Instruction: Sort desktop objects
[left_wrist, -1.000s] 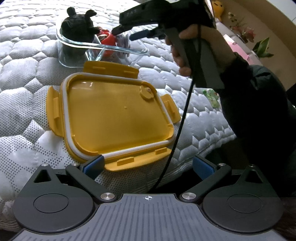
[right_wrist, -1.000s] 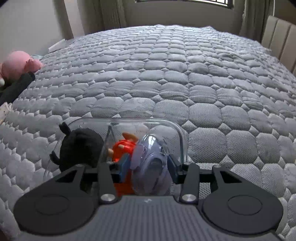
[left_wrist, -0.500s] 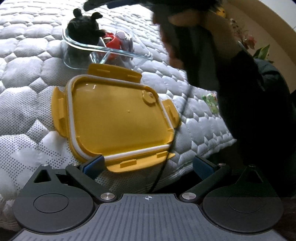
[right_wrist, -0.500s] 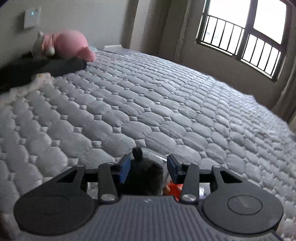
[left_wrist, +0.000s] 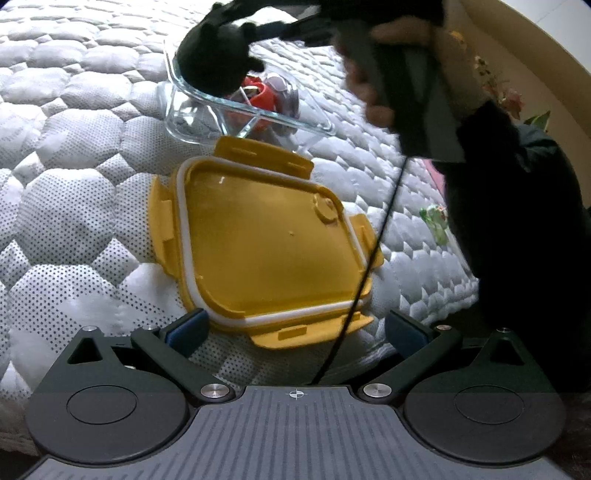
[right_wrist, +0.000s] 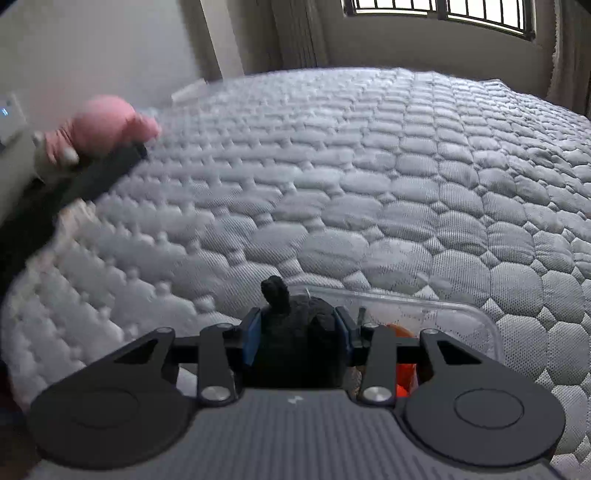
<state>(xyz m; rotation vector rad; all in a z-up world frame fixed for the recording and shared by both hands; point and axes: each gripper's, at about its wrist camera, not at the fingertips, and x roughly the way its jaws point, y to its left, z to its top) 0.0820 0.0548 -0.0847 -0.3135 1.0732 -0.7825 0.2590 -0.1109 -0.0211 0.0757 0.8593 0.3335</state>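
- The right tongs (right_wrist: 297, 341) are pinching a black plush toy (right_wrist: 295, 332) between their blue pads (right_wrist: 252, 339), one pad pressing on each side of it.
- The right hand (left_wrist: 402, 74) is wrapping around the grey handle of those tongs, fingers curling round the front, with a dark sleeve (left_wrist: 517, 206) covering the forearm.
- The right tongs are angling downward, and a black cable (left_wrist: 365, 266) is hanging from the handle.
- The left tongs (left_wrist: 295, 328) are standing wide apart with nothing between their pads, tilting downward.
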